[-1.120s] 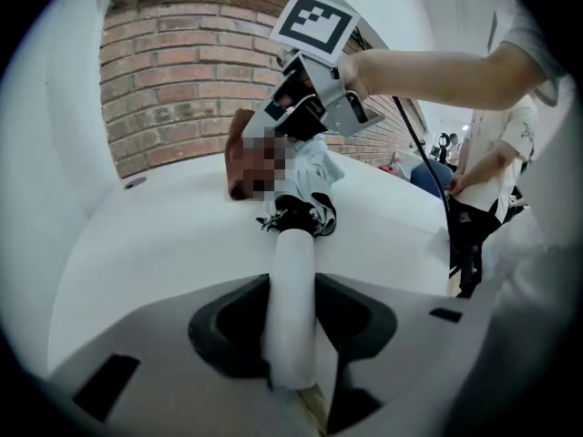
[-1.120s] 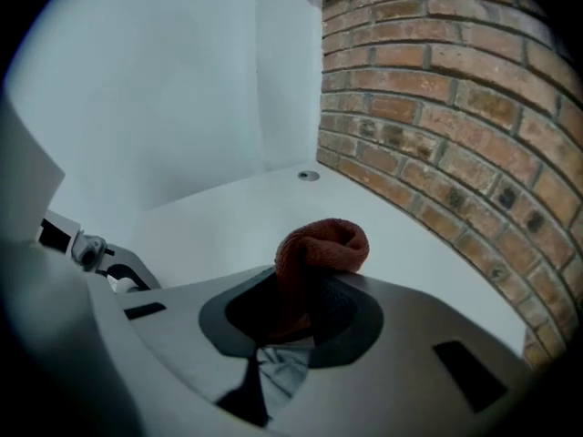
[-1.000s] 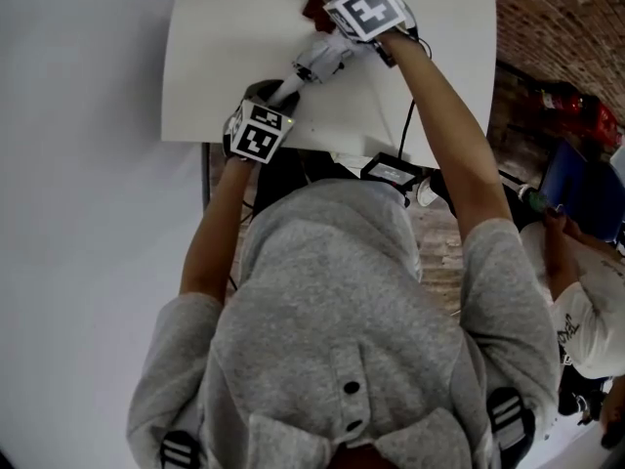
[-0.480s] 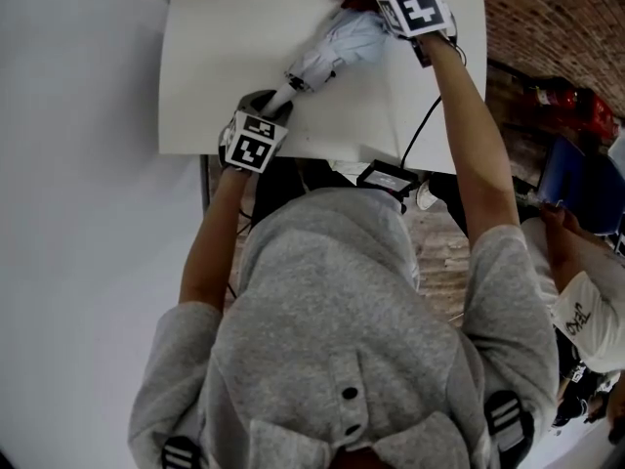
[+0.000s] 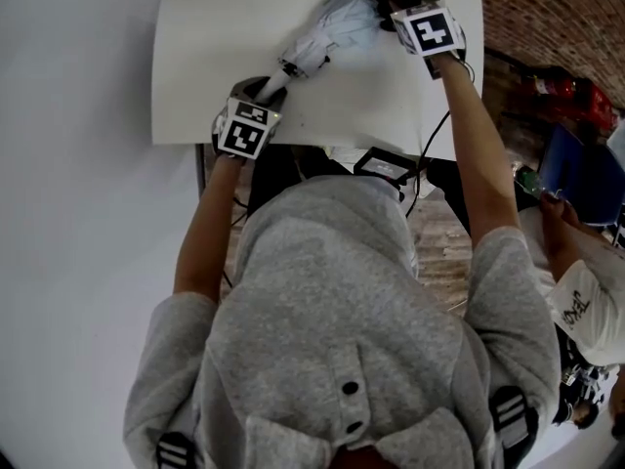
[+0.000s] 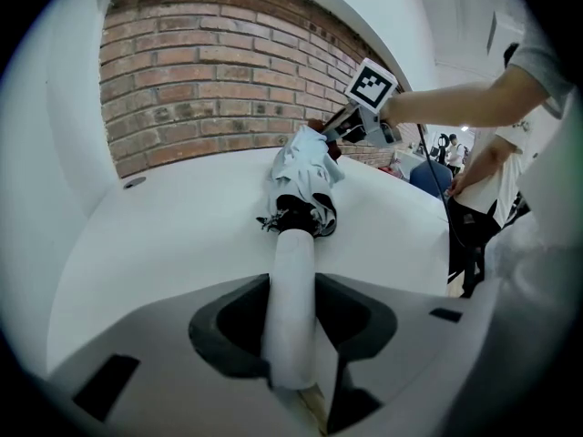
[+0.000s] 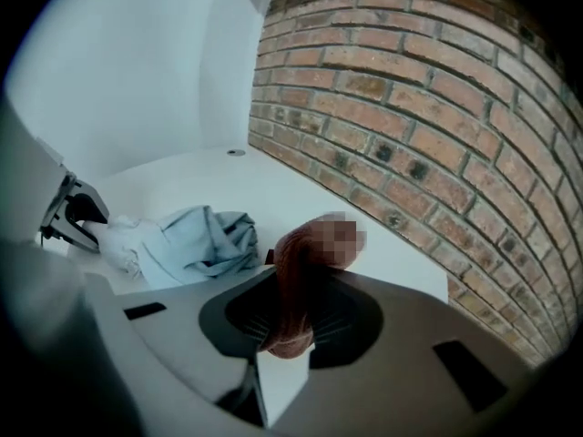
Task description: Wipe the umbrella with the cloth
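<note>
Over the last second the right gripper [image 7: 291, 326], clamped on the dark red cloth [image 7: 293, 280], has swept along the folded umbrella [image 5: 327, 32] from near its handle end to its far tip. One stroke over the pale canopy looks done, and another pass probably follows. The umbrella lies on the white table [image 5: 215, 57]. The left gripper [image 6: 293, 340] has stayed put, jaws closed round the umbrella's white handle [image 6: 293, 271]. Both forearms reach forward with grippers tilted down, the right stretched further, just beside the umbrella's tip.
</note>
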Demonstrator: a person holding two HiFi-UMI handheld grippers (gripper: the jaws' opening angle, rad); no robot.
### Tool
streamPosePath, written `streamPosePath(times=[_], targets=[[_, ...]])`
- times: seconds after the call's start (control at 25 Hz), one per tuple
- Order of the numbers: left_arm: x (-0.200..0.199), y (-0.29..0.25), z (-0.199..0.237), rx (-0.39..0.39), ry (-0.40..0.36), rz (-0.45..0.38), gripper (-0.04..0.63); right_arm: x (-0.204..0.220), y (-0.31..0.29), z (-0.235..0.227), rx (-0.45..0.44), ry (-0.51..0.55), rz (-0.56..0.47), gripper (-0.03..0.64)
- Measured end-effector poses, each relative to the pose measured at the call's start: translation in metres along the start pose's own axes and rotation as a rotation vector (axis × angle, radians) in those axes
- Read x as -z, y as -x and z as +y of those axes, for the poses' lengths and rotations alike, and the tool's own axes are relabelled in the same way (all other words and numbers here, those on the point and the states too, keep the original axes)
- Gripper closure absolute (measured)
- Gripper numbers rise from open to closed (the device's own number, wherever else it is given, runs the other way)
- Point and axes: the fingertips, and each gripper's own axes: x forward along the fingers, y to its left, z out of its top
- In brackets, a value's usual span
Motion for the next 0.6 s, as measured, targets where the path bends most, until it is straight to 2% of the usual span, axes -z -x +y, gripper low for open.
streamPosePath(times=[0.16,0.32,0.44,0.52,0.6], targets=[[0.001,0.003,0.001,-0.007,0.000,-0.002,0.437,-0.006,0.017,0.036,-0.038,-0.011,-0.098,0.541],[-0.001,0.001,-0.001,-0.003,0.001,-0.003,0.437,-0.007,0.031,0.056,0.024,-0.018,-0.156,0.541],[0.002,-0.001,-0.002,-0.004,0.005,-0.002,0.437,-0.008,0.038,0.070,0.037,-0.054,-0.193,0.541],[0.002,-0.001,-0.001,-0.008,0.006,-0.002,0.437,-0.008,0.042,0.083,0.022,-0.065,-0.207,0.541],[0.002,-0.001,0.000,-0.010,0.005,-0.002,0.437,-0.004,0.044,0.107,-0.019,-0.029,-0.200,0.541]])
